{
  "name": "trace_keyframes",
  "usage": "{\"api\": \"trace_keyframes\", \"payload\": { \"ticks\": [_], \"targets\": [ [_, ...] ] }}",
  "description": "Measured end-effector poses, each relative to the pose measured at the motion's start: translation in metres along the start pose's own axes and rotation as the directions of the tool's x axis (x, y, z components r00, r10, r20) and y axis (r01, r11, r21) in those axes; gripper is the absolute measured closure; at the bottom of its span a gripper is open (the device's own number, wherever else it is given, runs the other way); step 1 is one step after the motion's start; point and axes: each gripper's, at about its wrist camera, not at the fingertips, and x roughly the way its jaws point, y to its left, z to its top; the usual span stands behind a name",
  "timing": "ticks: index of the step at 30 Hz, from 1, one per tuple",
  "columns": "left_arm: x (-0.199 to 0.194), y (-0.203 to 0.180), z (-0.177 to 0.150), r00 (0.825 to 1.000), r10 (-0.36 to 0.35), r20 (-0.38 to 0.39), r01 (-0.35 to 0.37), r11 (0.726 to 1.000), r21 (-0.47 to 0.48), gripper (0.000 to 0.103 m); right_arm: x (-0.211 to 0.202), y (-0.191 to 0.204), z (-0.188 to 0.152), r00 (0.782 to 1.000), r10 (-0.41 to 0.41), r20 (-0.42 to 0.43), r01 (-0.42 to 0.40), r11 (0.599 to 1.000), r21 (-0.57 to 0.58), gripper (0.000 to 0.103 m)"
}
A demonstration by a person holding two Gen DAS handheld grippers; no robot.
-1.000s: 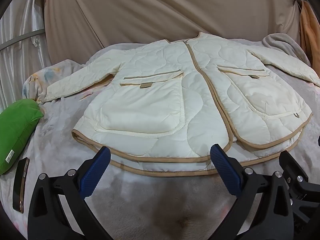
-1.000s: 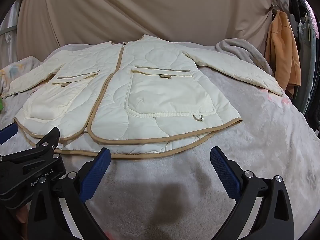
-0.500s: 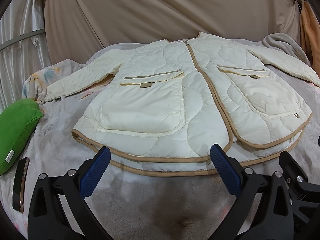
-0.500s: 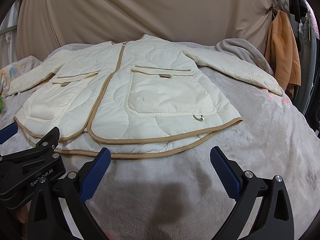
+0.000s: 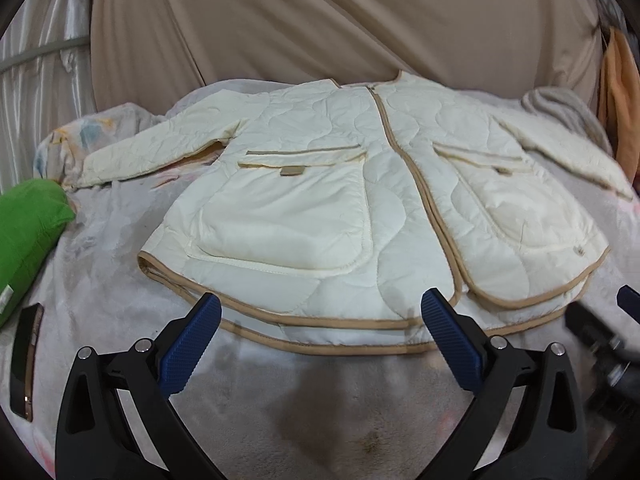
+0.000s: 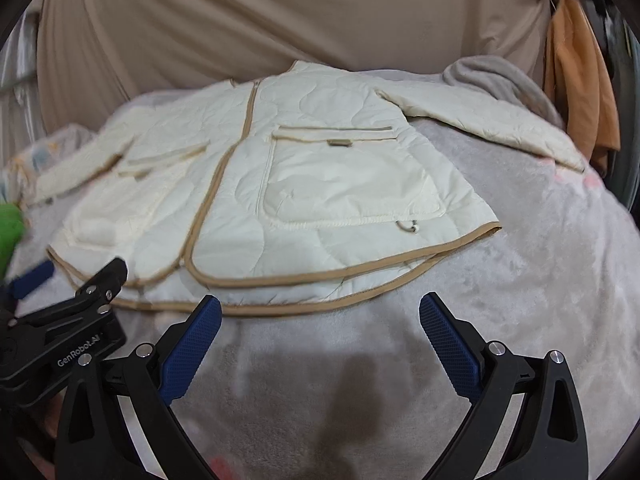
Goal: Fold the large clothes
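Observation:
A cream quilted jacket [image 5: 352, 208] with tan trim lies flat and face up on a grey fleece blanket [image 5: 320, 408], zipped, sleeves spread to both sides. It also shows in the right wrist view [image 6: 304, 184]. My left gripper [image 5: 320, 340] is open and empty, just short of the jacket's hem. My right gripper [image 6: 320, 340] is open and empty, near the hem on the jacket's right half. The left gripper's body [image 6: 68, 332] shows at the left of the right wrist view.
A green cushion [image 5: 28, 240] and a dark phone [image 5: 26, 360] lie at the left edge of the blanket. A grey towel [image 6: 496, 80] sits behind the right sleeve. An orange garment [image 6: 580, 80] hangs at the right. A beige curtain [image 5: 320, 20] is behind.
My right gripper has swung to the right and slightly forward, so the jacket sits further left in its view. The left gripper has barely moved. The jacket has not moved.

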Motion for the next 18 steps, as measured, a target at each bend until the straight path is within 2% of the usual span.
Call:
{"api": "trace_keyframes", "payload": {
  "ticks": [2, 5, 7, 9, 14, 18],
  "targets": [
    [-0.006, 0.018, 0.012, 1.0, -0.012, 0.007, 0.012, 1.0, -0.016, 0.005, -0.007, -0.028, 0.021, 0.999, -0.03, 0.025, 0.03, 0.999, 0.022, 0.006],
    [-0.01, 0.042, 0.034, 0.999, -0.013, 0.031, 0.013, 1.0, -0.021, 0.005, -0.009, -0.091, 0.059, 0.996, -0.065, 0.059, 0.06, 0.994, 0.096, 0.005],
    [-0.005, 0.055, 0.053, 0.999, -0.024, 0.032, 0.024, 1.0, -0.017, 0.005, 0.002, -0.145, 0.086, 0.993, -0.097, 0.064, 0.085, 0.983, 0.162, 0.005],
    [0.004, 0.068, 0.071, 0.999, -0.002, 0.038, 0.002, 1.0, -0.02, 0.005, 0.018, -0.193, 0.108, 0.993, -0.101, 0.057, 0.085, 0.968, 0.236, 0.005],
    [0.036, 0.09, 0.103, 1.0, 0.003, 0.022, -0.001, 0.998, -0.07, 0.005, 0.071, -0.302, 0.15, 0.99, -0.144, 0.007, 0.128, 0.898, 0.421, 0.005],
    [0.072, 0.109, 0.124, 0.999, -0.046, -0.027, 0.041, 0.987, -0.156, 0.005, 0.107, -0.364, 0.163, 0.981, -0.192, -0.028, 0.177, 0.826, 0.536, 0.011]
  ]
}}
